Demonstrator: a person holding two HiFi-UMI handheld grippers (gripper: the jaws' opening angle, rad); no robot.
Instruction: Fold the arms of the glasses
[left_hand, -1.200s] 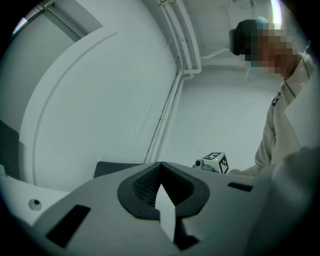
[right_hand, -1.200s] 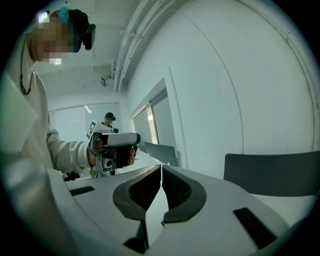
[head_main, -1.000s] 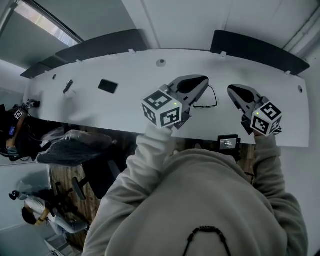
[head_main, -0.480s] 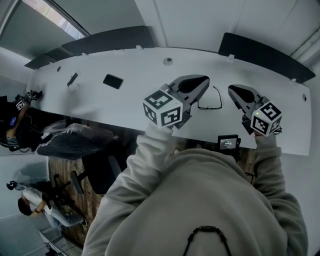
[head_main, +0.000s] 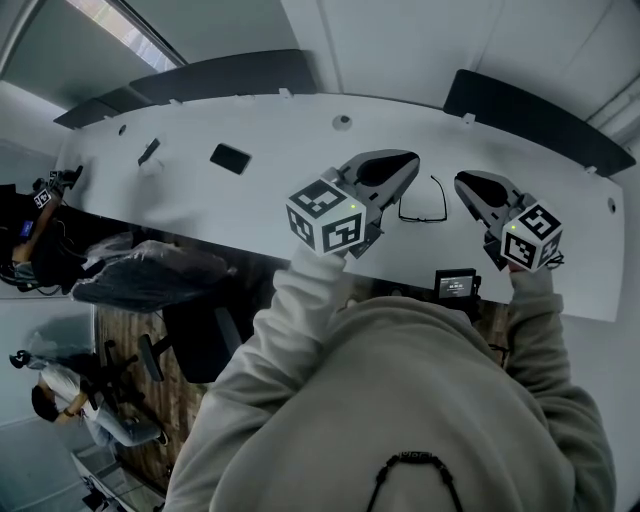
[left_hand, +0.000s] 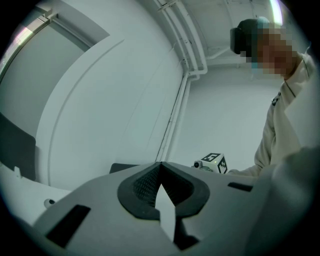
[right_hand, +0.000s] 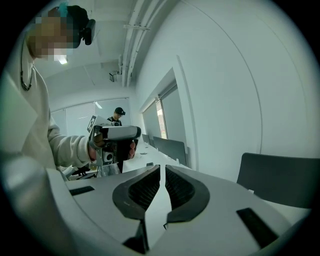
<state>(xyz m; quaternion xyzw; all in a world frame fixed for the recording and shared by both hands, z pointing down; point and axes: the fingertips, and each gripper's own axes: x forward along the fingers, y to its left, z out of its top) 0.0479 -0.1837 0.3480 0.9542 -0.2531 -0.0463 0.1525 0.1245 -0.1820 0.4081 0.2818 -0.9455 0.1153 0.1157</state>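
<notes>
Head view: the glasses (head_main: 422, 204) are lying arms-open on the desk (head_main: 270, 150), between left claw (head_main: 404, 166) and right claw (head_main: 463, 184); left gripper view: jaws pressing shut, empty; right gripper view: jaws standing a slit apart, empty; pushing an arm one-sidedly is likely sliding the frame instead of folding it.

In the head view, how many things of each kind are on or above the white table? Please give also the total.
Grippers: 2 (left gripper, right gripper)
Glasses: 1
Flat black slab: 1
Small device with a screen, at the near edge: 1
Small dark item, far left: 1
Total: 6
</notes>
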